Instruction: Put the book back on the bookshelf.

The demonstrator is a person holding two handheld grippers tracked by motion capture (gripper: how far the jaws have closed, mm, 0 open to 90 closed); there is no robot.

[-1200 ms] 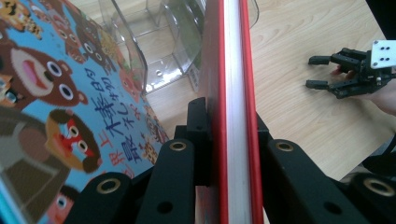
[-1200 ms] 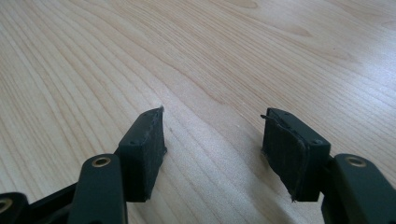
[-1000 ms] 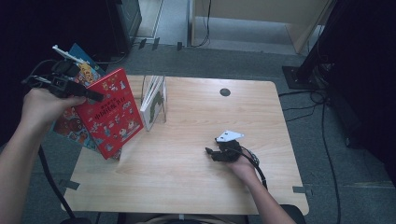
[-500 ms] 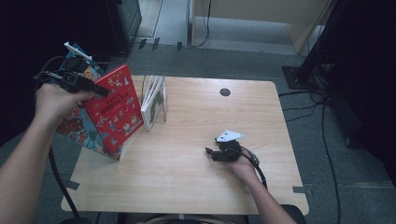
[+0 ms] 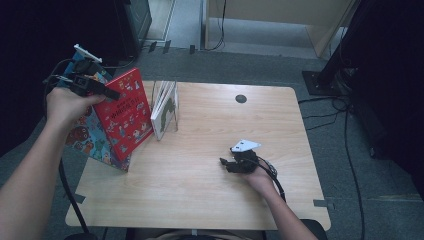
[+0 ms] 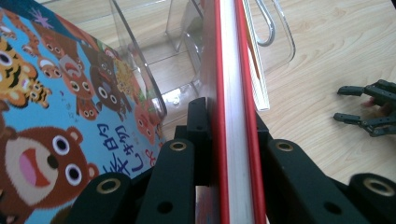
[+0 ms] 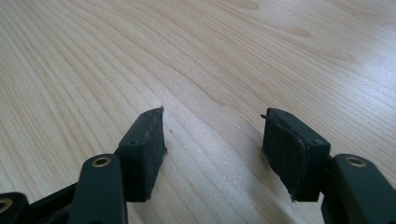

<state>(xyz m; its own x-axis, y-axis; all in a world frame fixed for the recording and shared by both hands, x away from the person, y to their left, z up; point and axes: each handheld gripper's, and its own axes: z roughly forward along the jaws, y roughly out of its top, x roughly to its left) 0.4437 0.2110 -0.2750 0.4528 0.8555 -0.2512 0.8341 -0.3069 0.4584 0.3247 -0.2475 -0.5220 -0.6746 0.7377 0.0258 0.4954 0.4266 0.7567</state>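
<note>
High view: pale wood table (image 5: 210,200) on grey floor (image 5: 350,150); left tool (image 5: 107,93) clamping red book (image 5: 125,117), right tool (image 5: 223,163) agape, empty.

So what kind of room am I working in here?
Probably an office or lab: a bare wooden desk with a cable grommet, grey carpet, and cables trailing across the floor.

Glossy red book (image 6: 232,93), clear plastic stand (image 6: 140,51), matt pale wood-grain table (image 7: 233,56), ribbed rubbery claw pads (image 7: 285,149).
</note>
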